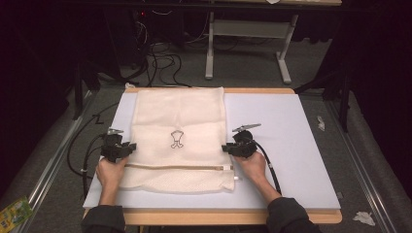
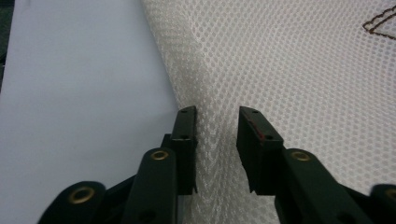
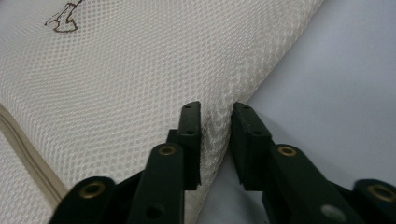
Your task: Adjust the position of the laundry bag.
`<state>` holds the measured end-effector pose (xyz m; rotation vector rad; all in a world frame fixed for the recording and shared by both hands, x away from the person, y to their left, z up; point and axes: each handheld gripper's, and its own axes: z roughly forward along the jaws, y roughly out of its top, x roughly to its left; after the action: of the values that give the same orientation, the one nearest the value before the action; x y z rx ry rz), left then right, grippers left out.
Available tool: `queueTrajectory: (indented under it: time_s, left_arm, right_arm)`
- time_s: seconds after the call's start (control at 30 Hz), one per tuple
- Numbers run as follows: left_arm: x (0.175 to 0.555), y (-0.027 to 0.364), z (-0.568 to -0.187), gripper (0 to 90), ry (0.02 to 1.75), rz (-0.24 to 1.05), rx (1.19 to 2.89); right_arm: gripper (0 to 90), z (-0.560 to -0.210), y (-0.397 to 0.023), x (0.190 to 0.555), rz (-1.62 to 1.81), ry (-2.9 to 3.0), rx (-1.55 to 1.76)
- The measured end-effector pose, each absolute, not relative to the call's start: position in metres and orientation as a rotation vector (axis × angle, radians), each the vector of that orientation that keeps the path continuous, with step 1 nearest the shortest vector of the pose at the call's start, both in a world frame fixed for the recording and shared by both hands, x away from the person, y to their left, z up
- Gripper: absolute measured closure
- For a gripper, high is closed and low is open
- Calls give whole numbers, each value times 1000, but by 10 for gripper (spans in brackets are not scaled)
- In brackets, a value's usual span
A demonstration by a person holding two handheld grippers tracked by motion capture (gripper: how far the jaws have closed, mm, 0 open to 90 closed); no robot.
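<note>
High view: a cream mesh laundry bag (image 1: 180,141) with a zipper lies flat on the pale blue table mat (image 1: 291,145), each side edge met by a gripper. Left gripper (image 2: 216,123) has a raised ridge of mesh bunched between its fingers (image 2: 186,135), pinched at the bag's left edge. Right gripper (image 3: 216,119) likewise clamps a fold of the right edge, mat just outside its outer finger. Both grasps look set, so the step in hand is gripping the bag's sides. Next likely comes an even lift or fold, both hands moving together so the mesh doesn't slip.
</note>
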<state>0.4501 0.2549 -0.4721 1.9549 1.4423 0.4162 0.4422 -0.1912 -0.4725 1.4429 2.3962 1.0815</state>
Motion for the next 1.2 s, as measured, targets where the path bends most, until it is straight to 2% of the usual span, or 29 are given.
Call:
queueTrajectory:
  time_s: [0.07, 0.2, 0.4, 1.2]
  left_arm:
    - [451, 255, -470, 808, 1436, 410, 1960]
    - [451, 257, -468, 843, 1429, 401, 1947]
    - [449, 260, -462, 853, 1408, 382, 1884]
    - [451, 223, -448, 855, 1292, 361, 1909]
  right_arm:
    - [837, -472, -190, 442, 1084, 2404, 1429]
    - [860, -471, -190, 441, 1099, 2404, 1397]
    - [865, -466, -194, 439, 1125, 2384, 1371]
    - [865, -454, -236, 432, 1141, 2303, 1408]
